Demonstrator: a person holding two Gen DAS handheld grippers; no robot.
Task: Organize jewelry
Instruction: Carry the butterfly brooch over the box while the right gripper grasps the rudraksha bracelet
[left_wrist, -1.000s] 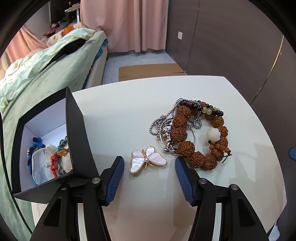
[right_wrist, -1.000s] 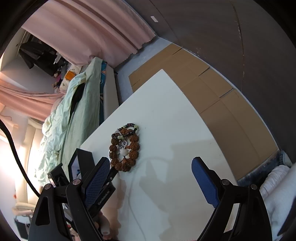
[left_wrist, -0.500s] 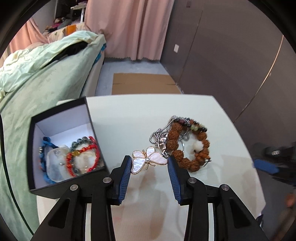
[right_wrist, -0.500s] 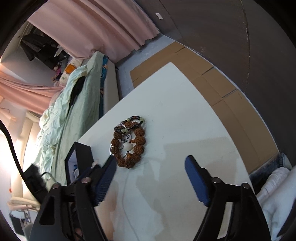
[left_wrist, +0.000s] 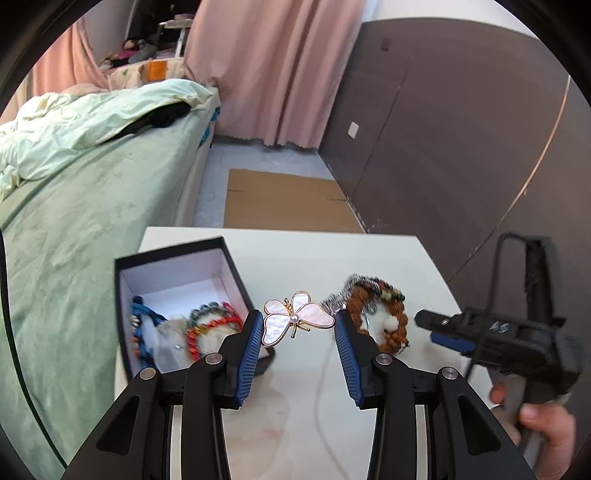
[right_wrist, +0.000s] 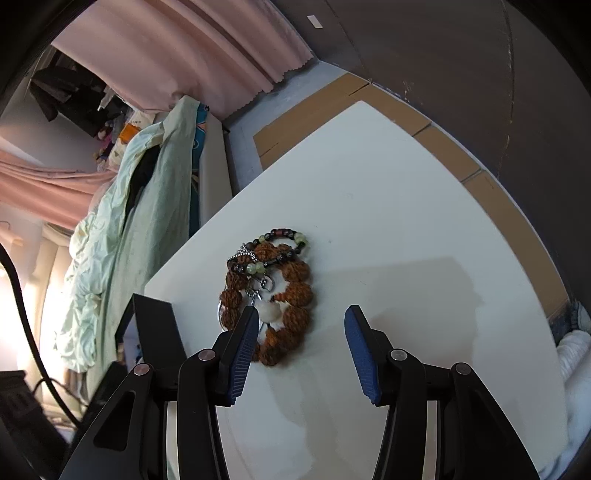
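Now that the left gripper (left_wrist: 298, 314) has clamped its fingers (left_wrist: 250, 341) on the butterfly brooch (left_wrist: 296, 320) and lifted it off the worktop (left_wrist: 332, 258) where it lay a second ago, it looks ready to swing to the open box (left_wrist: 236, 275) at about 9 o'clock. The right gripper (right_wrist: 301, 314) has just been narrowing its fingers, apart with nothing between them, over the bead bracelet pile (right_wrist: 275, 295) at the brooch's 3 o'clock, so I'd guess that's next
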